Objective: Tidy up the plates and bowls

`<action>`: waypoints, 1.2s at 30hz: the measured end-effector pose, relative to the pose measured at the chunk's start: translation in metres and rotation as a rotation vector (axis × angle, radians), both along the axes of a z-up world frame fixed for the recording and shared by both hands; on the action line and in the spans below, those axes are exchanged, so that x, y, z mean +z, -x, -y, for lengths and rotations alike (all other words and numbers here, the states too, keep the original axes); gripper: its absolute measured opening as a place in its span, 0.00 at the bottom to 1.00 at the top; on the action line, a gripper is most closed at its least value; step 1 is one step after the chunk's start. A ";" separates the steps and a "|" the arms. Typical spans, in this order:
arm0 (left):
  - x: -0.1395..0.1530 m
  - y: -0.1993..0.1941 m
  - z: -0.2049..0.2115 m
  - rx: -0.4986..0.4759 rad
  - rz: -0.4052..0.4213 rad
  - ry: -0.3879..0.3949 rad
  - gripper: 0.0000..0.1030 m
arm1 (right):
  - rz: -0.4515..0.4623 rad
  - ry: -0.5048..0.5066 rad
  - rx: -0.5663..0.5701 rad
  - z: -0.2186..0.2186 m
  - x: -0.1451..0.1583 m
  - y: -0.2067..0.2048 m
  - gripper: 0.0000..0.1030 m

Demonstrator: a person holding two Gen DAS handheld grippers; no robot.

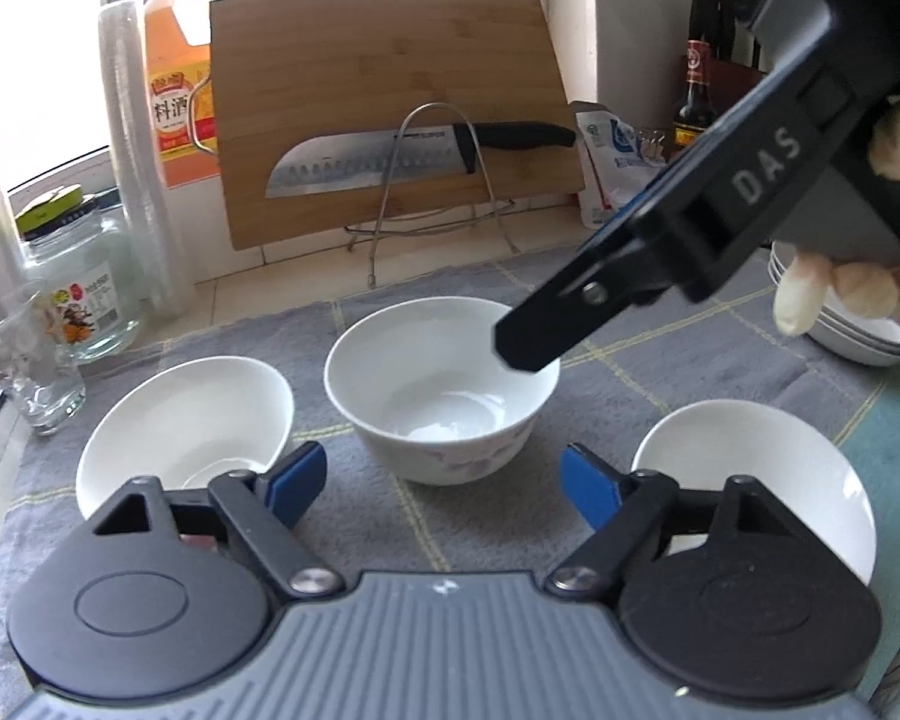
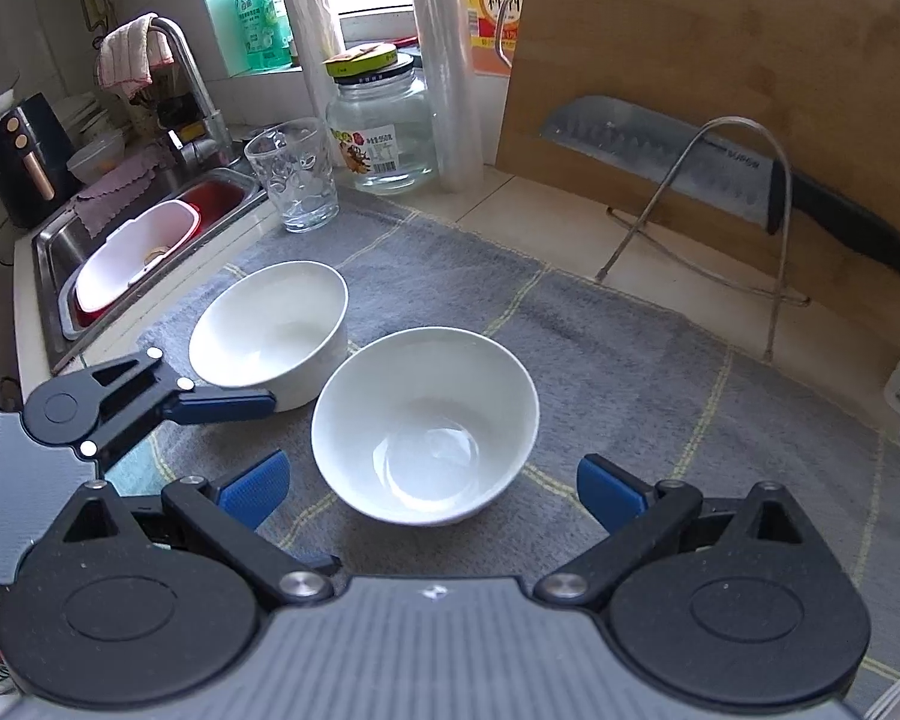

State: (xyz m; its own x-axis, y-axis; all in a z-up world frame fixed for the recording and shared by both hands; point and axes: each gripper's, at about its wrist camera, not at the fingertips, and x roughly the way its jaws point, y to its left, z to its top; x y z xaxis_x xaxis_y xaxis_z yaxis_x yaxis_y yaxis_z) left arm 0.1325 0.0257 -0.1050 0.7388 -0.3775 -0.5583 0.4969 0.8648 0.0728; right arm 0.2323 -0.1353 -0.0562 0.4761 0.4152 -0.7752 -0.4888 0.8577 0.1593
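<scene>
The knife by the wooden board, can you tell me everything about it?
The knife has a broad silver blade with a row of oval dimples and a black handle. It lies sideways against the leaning wooden cutting board, handle to the right, threaded through a thin wire stand on the counter. Nothing else touches it.

Three white bowls upright on grey cloth, stacked plates at right edge

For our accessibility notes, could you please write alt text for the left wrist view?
Three white bowls sit on a grey cloth: a left bowl, a middle bowl and a right bowl. The open left gripper holds nothing, and the right gripper reaches over the middle bowl's rim. Behind stand a cutting board and a knife.
</scene>
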 end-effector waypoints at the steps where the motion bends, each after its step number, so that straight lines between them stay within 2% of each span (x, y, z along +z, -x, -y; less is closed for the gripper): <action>1: 0.000 -0.001 0.001 -0.005 -0.002 -0.001 0.77 | -0.004 -0.004 0.002 -0.001 -0.001 -0.002 1.00; 4: -0.001 -0.009 0.004 -0.018 -0.021 0.000 0.73 | -0.019 -0.008 0.002 -0.002 -0.004 -0.011 0.98; 20: -0.007 -0.028 0.003 -0.047 -0.078 0.004 0.72 | -0.069 0.008 0.020 -0.014 -0.022 -0.048 0.81; 36: -0.006 -0.034 0.004 -0.038 -0.073 -0.006 0.71 | -0.121 -0.019 0.020 -0.016 -0.030 -0.063 0.79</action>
State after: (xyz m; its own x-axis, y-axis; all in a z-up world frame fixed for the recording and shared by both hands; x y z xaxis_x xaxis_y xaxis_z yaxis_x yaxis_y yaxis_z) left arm 0.1661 0.0214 -0.1113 0.6810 -0.4010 -0.6128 0.5334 0.8449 0.0399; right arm 0.2956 -0.1197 -0.0866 0.3706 0.4386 -0.8187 -0.4818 0.8444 0.2343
